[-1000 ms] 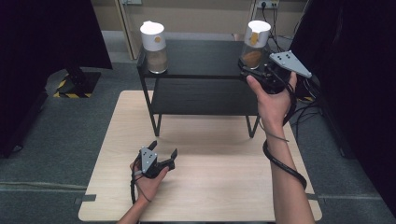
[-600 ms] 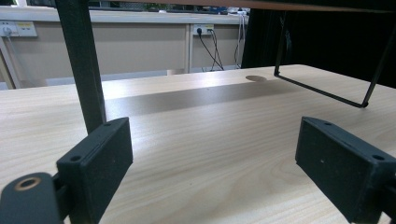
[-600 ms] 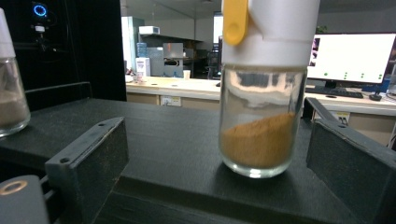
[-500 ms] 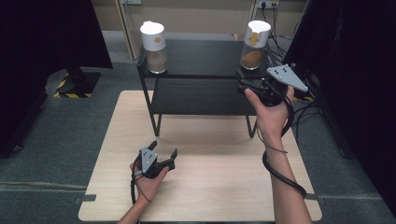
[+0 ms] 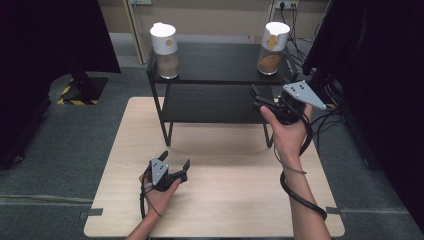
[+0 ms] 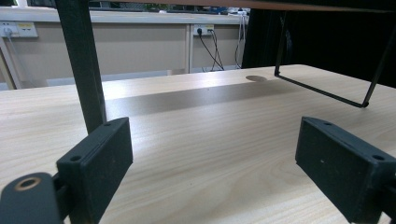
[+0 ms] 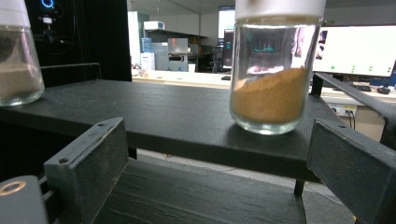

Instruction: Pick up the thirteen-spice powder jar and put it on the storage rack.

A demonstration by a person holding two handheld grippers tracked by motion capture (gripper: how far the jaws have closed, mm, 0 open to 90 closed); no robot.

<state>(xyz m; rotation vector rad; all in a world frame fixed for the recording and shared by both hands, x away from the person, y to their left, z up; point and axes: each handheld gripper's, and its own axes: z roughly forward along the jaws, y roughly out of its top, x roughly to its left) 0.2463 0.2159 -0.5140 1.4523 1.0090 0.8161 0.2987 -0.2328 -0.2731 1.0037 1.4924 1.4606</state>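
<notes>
Two glass jars with white lids stand on the top of a black two-tier shelf [image 5: 215, 62]. The right jar [image 5: 271, 47] [image 7: 273, 91] holds orange-brown powder. The left jar [image 5: 165, 50] [image 7: 16, 70] holds paler brown powder. My right gripper [image 5: 256, 98] [image 7: 215, 158] is open in front of the shelf's right end, level with the top board and just short of the right jar, with nothing between its jaws. My left gripper [image 5: 175, 160] [image 6: 210, 140] is open and low over the wooden table [image 5: 225, 200], facing the shelf's left front leg [image 6: 84, 60].
The shelf's lower board [image 5: 210, 102] is bare. The gripper's cable [image 5: 300, 192] loops under the right forearm. Black curtains [image 5: 380, 75] hang at both sides. A round hole [image 6: 256, 78] shows in the tabletop beneath the shelf.
My right gripper has come down and back from beside the right jar to the shelf's front right edge. The left gripper has stayed put.
</notes>
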